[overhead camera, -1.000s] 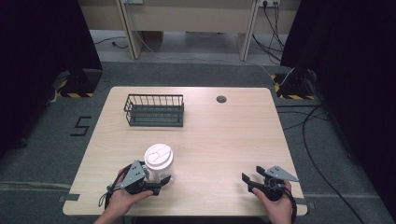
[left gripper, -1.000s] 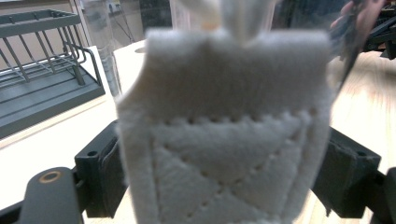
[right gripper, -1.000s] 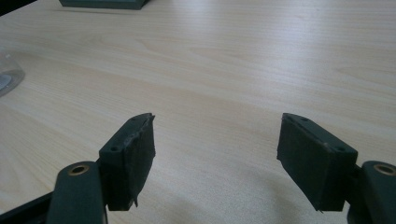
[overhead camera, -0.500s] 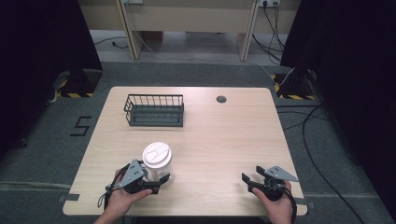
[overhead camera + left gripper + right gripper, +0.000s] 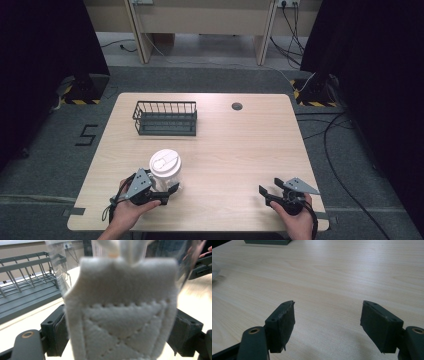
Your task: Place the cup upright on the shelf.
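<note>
A clear plastic cup with a white lid stands on the wooden table near the front left. My left gripper is shut on its lower part. In the left gripper view the two black jaws press on either side of a white stitched felt sleeve on the cup, with clear plastic wall above it. My right gripper rests near the front right edge, open, and nothing lies between its pads over bare wood.
A dark wire basket stands at the back left of the table, also seen beyond the cup. A small round cable hole sits at the back centre. Cables lie on the floor to the right.
The cup and my left gripper have shifted slightly to the left. The right gripper has not moved.
</note>
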The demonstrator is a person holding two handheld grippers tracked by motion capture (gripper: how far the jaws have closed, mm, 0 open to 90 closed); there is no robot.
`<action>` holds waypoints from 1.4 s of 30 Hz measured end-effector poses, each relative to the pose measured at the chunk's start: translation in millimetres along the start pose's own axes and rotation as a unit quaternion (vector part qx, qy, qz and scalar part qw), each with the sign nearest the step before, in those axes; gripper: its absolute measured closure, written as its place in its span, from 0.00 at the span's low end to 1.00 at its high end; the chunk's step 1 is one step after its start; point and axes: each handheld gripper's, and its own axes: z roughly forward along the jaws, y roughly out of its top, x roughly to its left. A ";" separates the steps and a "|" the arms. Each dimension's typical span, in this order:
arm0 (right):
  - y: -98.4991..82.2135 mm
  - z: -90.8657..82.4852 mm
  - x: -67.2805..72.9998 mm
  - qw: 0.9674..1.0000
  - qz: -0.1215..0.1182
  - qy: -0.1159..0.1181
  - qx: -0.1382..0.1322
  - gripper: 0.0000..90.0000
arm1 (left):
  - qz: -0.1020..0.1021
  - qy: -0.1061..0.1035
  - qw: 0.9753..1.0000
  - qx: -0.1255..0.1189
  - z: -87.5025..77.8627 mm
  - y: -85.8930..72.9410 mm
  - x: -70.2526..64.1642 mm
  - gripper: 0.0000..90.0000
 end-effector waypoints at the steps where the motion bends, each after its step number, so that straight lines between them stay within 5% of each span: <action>1: 0.0 0.0 0.0 1.000 0.000 0.000 0.000 0.31 | 0.001 0.001 1.000 0.000 -0.3 0.4 0.7 0.19; 42: -0.1 -0.1 -0.4 1.000 0.002 0.002 -0.002 0.31 | -0.014 0.034 0.999 -0.025 8.5 27.2 24.4 0.19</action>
